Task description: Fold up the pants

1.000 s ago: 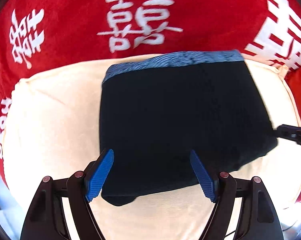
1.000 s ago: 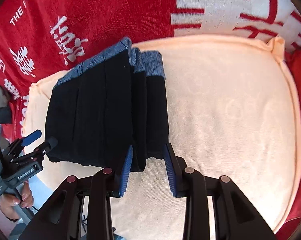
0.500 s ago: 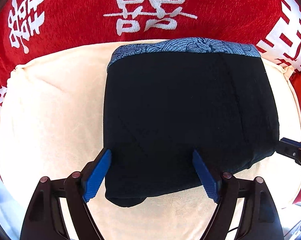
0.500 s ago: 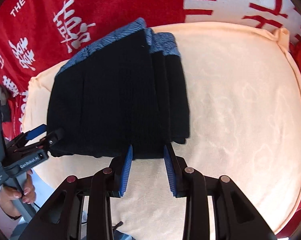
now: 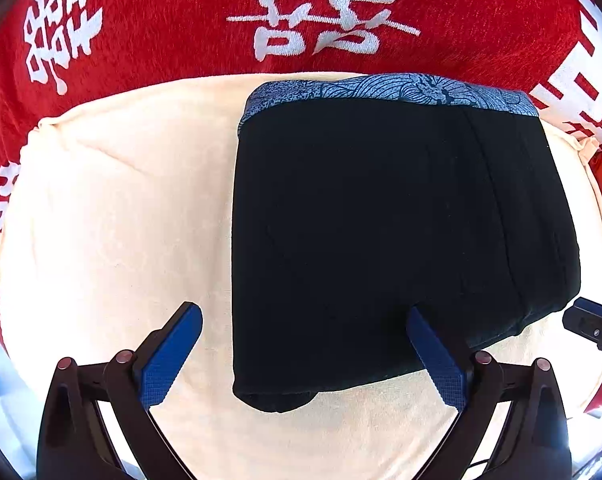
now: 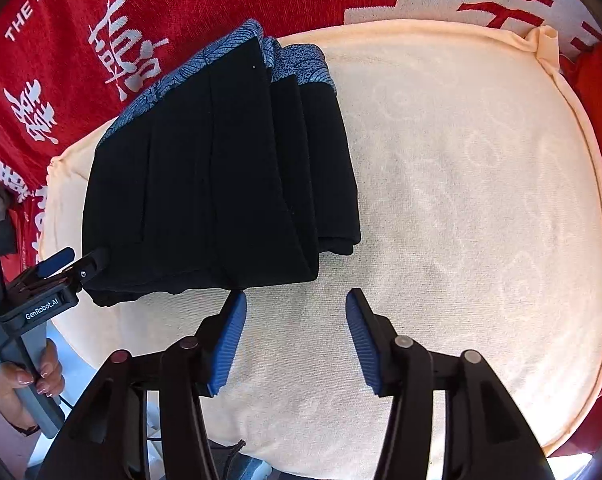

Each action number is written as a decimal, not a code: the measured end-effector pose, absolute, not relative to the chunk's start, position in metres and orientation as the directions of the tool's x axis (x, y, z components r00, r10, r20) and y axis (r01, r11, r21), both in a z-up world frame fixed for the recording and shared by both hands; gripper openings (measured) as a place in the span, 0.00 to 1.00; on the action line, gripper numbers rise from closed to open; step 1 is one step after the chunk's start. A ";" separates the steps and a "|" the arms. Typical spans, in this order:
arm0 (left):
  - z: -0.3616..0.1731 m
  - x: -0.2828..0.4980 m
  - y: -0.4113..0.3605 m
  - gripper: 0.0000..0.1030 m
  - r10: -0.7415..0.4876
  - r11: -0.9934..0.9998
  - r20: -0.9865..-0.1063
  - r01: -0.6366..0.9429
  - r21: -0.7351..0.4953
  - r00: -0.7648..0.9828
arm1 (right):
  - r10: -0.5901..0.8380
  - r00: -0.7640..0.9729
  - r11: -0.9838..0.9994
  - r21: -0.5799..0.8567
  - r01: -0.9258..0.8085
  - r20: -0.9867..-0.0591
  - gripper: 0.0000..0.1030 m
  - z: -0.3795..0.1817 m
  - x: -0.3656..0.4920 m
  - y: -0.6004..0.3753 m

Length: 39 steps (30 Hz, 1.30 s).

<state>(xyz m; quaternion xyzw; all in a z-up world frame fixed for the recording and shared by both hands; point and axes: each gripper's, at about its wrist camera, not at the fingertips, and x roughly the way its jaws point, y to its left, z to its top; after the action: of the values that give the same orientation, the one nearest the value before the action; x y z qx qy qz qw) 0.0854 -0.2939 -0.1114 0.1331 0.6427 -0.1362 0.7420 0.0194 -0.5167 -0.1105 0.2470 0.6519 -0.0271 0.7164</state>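
Observation:
The black pants (image 5: 381,232) lie folded in a thick stack on the cream cushion (image 5: 109,220), with a blue patterned waistband (image 5: 381,90) at the far edge. They also show in the right wrist view (image 6: 221,184). My left gripper (image 5: 305,354) is open and empty, its fingers straddling the stack's near left corner. It also shows at the left of the right wrist view (image 6: 73,264), beside the stack's corner. My right gripper (image 6: 295,340) is open and empty, just in front of the stack's near right corner. Its tip (image 5: 589,320) shows at the right of the left wrist view.
A red blanket with white characters (image 5: 181,20) covers the sofa back behind the cushion. The cushion's piped edge (image 6: 593,200) curves round on the right. A hand (image 6: 41,372) holds the left gripper's handle at the lower left.
My right gripper has opened and let go of the pants' edge, then drawn back a little. The stack now lies flat. My left gripper has stayed open and shifted slightly left.

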 end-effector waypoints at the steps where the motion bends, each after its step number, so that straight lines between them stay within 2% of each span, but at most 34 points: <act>1: -0.112 0.086 -0.293 0.99 -0.032 0.928 -0.990 0.372 0.020 0.135 | 0.282 0.150 0.876 0.318 0.362 -0.948 0.60 -0.109 0.019 -0.518; 5: -0.113 0.090 -0.290 0.99 -0.040 0.931 -0.992 0.366 0.006 0.120 | 0.278 0.161 0.870 0.319 0.376 -0.947 0.69 -0.106 0.023 -0.522; 16: -0.118 0.094 -0.288 0.99 -0.054 0.930 -0.993 0.367 -0.013 0.101 | 0.301 0.164 0.849 0.342 0.404 -0.940 0.70 -0.109 0.024 -0.529; 20: -0.121 0.105 -0.280 0.99 -0.093 0.934 -0.993 0.351 -0.060 0.078 | 0.325 0.168 0.831 0.366 0.419 -0.930 0.76 -0.113 0.022 -0.536; 31: -0.134 0.140 -0.259 0.99 -0.201 0.929 -0.979 0.320 -0.185 0.017 | 0.410 0.223 0.771 0.466 0.433 -0.885 0.77 -0.121 0.025 -0.558; 39: -0.150 0.174 -0.236 0.99 -0.338 0.890 -0.939 0.301 -0.342 -0.068 | 0.475 0.193 0.757 0.511 0.408 -0.858 0.79 -0.135 0.039 -0.576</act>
<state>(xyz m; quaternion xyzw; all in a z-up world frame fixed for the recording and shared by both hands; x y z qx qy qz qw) 0.1736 -0.2360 -0.1499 -0.0131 0.6921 -0.2340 0.6826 0.0393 -0.5764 -0.1349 0.3479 0.6348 0.0245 0.6895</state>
